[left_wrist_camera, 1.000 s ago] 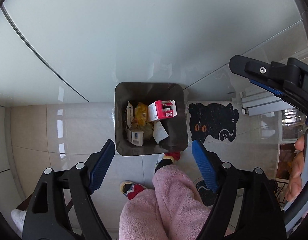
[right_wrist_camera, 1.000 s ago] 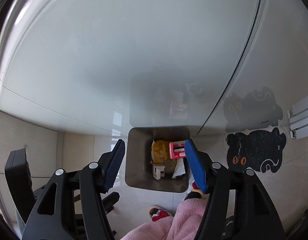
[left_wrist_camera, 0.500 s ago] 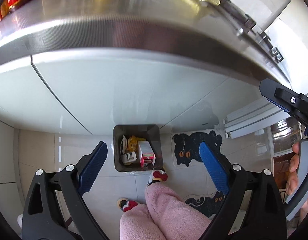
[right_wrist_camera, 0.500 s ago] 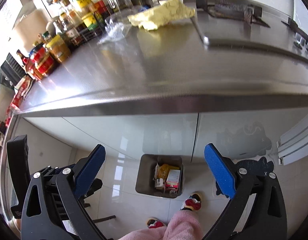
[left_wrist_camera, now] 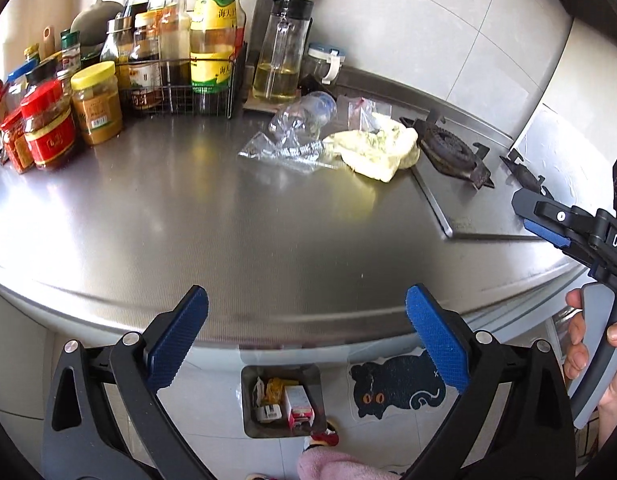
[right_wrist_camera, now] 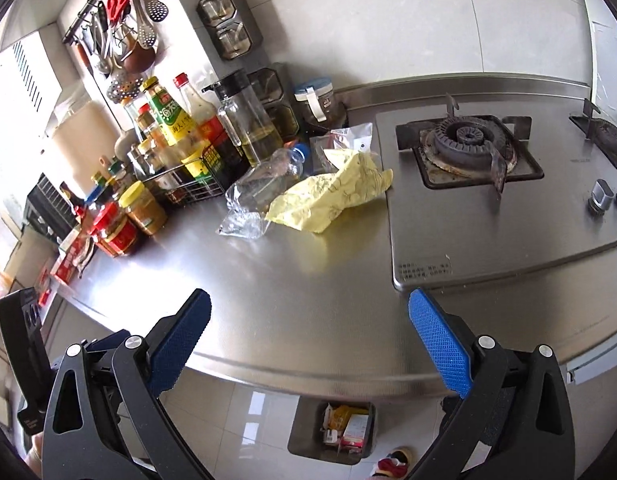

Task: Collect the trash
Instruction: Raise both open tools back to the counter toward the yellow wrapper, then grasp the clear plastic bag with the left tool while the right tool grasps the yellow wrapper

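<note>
Trash lies at the back of the steel counter (left_wrist_camera: pixel 228 216): a crumpled yellow wrapper (left_wrist_camera: pixel 378 150) (right_wrist_camera: pixel 332 192), a crushed clear bottle (left_wrist_camera: pixel 304 116) (right_wrist_camera: pixel 268 178), a clear film wrapper (left_wrist_camera: pixel 284 152) and a small zip bag (right_wrist_camera: pixel 348 138). The grey bin (left_wrist_camera: pixel 248 400) (right_wrist_camera: pixel 304 428) stands on the floor below the counter edge, with cartons and wrappers inside. My left gripper (left_wrist_camera: pixel 306 296) hangs over the counter's front edge, its jaws opening, nothing between them. My right gripper (right_wrist_camera: pixel 308 296) is open and empty, also well short of the trash.
Sauce bottles, jars (left_wrist_camera: pixel 48 128) and a wire rack (left_wrist_camera: pixel 180 92) crowd the counter's left and back. A gas hob (right_wrist_camera: pixel 468 148) fills the right side. On the floor are a black cat mat (left_wrist_camera: pixel 396 388) and the person's pink-clad leg (left_wrist_camera: pixel 332 466).
Both grippers rose from in front of the cabinet, looking down at the bin, to above the counter, which is now in view. Both pairs of jaws spread wider.
</note>
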A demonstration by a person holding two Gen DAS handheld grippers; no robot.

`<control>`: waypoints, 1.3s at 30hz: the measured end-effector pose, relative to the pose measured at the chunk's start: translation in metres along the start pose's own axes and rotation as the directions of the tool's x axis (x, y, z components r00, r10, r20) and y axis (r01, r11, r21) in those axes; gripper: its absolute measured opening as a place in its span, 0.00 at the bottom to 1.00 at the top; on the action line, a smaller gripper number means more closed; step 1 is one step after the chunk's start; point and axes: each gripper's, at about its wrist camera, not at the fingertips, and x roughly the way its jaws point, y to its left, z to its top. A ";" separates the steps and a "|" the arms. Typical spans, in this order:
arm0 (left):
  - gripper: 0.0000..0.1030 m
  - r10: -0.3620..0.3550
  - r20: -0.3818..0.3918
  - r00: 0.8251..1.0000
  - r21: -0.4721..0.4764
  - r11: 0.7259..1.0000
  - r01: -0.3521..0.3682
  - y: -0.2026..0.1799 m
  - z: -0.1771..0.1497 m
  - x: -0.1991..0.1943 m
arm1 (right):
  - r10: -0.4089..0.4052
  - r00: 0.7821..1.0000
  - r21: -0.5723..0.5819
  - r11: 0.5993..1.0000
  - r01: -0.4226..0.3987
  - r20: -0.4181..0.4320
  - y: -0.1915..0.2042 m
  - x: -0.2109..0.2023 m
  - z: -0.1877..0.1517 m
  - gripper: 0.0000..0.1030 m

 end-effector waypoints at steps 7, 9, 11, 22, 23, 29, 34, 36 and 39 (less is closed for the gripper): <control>0.91 0.023 0.045 0.999 0.011 1.000 -0.024 -0.004 0.040 0.029 | 0.071 0.997 0.086 0.994 -0.067 -0.044 -0.014 0.050 0.038 0.96; 0.91 0.029 0.055 0.998 0.016 0.999 -0.029 -0.004 0.050 0.041 | 0.047 0.997 0.106 0.994 -0.040 -0.065 -0.017 0.067 0.048 0.96; 0.87 0.026 0.059 0.998 0.025 0.999 -0.027 -0.003 0.060 0.053 | 0.018 0.996 0.100 0.995 -0.010 -0.083 -0.018 0.082 0.057 0.96; 0.80 0.070 0.006 0.998 0.022 0.997 -0.070 -0.001 0.093 0.104 | 0.059 0.980 0.236 0.972 -0.013 -0.188 -0.033 0.136 0.076 0.75; 0.80 0.055 0.002 0.998 -0.034 0.998 -0.055 0.006 0.095 0.106 | 0.064 0.980 0.245 0.969 -0.015 -0.190 -0.034 0.138 0.076 0.73; 0.80 0.084 0.025 0.996 -0.160 0.984 -0.079 0.022 0.115 0.110 | 0.064 0.976 0.226 0.974 -0.016 -0.208 -0.032 0.148 0.077 0.66; 0.80 0.114 -0.027 0.993 -0.095 0.989 -0.116 0.008 0.126 0.133 | 0.062 0.973 0.223 0.975 -0.012 -0.222 -0.034 0.156 0.078 0.66; 0.79 0.126 -0.059 0.990 -0.085 0.988 -0.131 0.007 0.125 0.144 | 0.058 0.971 0.221 0.975 -0.006 -0.230 -0.036 0.161 0.078 0.65; 0.71 0.122 -0.092 0.988 -0.084 0.988 -0.130 0.006 0.120 0.155 | 0.055 0.967 0.218 0.976 0.000 -0.250 -0.039 0.169 0.077 0.58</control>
